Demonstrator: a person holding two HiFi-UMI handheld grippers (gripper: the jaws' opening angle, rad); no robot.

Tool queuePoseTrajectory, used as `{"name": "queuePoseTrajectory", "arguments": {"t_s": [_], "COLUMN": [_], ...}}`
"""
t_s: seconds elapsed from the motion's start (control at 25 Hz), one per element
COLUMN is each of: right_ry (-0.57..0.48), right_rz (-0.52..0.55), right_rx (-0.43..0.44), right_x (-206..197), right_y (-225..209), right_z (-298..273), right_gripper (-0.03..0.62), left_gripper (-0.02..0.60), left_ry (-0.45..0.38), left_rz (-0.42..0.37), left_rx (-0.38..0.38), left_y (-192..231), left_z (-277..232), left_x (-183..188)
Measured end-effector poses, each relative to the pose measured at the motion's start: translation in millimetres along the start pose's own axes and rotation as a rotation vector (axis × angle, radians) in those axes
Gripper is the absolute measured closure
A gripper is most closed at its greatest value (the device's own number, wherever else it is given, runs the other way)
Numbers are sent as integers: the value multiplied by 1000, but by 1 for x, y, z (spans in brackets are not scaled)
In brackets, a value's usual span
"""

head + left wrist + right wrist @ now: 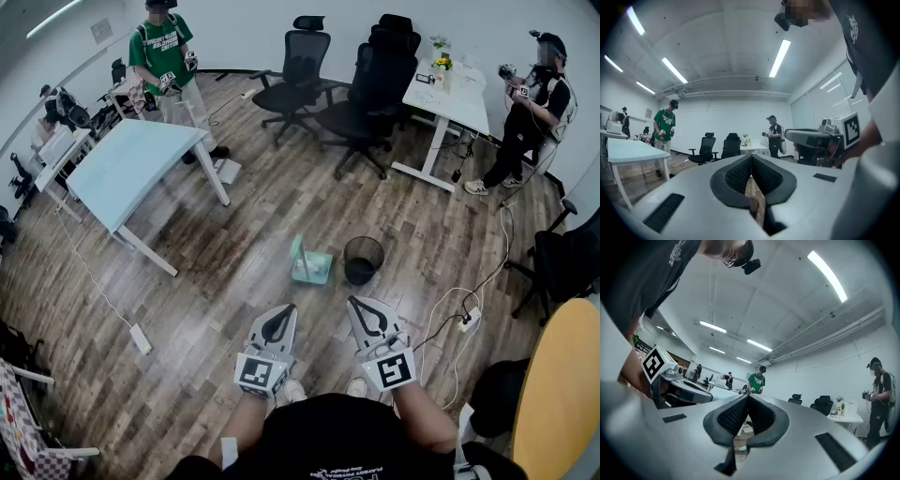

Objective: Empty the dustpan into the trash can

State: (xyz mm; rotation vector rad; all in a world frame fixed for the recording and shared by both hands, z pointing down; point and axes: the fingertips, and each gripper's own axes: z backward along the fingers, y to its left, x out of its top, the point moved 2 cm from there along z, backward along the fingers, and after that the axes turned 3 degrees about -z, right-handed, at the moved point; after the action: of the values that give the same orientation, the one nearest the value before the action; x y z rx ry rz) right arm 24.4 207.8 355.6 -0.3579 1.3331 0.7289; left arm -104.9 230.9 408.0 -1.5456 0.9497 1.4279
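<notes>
Dustpan (317, 268) rests flat, handle (297, 251) upright, just beside trash can (363, 260).

The head view is looking steeply down from high above the wood floor (234, 244). Each gripper view is riding close behind its own fingers (736, 177), facing across the room. All three are sharing the person in green (161, 47) and the office chairs (302, 66).

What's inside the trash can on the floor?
Only the dark inside of the trash can shows, from above. Nothing stands out in it, but small or dark litter at the bottom could not be told. The dustpan stands beside it.
</notes>
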Motion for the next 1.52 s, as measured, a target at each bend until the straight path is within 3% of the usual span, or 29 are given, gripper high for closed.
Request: {"name": "queuePoseTrajectory", "arguments": {"t_s": [0.16,0.36,0.92,1.32,1.52], "right_ry": [1,2,-62,-7,1], "right_rz": [-45,-58,-119,-95,-64], "right_rx": [-15,-8,46,66,17], "right_x": [-4,-5,-13,-35,-40], "right_y": [-10,-23,-76,-81,-82], "right_z": [14,23,16,-38,-75], "right_gripper": [571,571,571,571,571], "left_gripper": [557,557,557,557,557], "left_ry": [-3,-38,-22,-4,5], "left_rz": [-15,49,40,39,75], "left_rx": [-10,-11,21,10,-31], "left_y": [-17,-29,-50,1,32], "left_z": [-9,-16,-77,-102,-112], "left_x": [3,12,12,5,0]}}
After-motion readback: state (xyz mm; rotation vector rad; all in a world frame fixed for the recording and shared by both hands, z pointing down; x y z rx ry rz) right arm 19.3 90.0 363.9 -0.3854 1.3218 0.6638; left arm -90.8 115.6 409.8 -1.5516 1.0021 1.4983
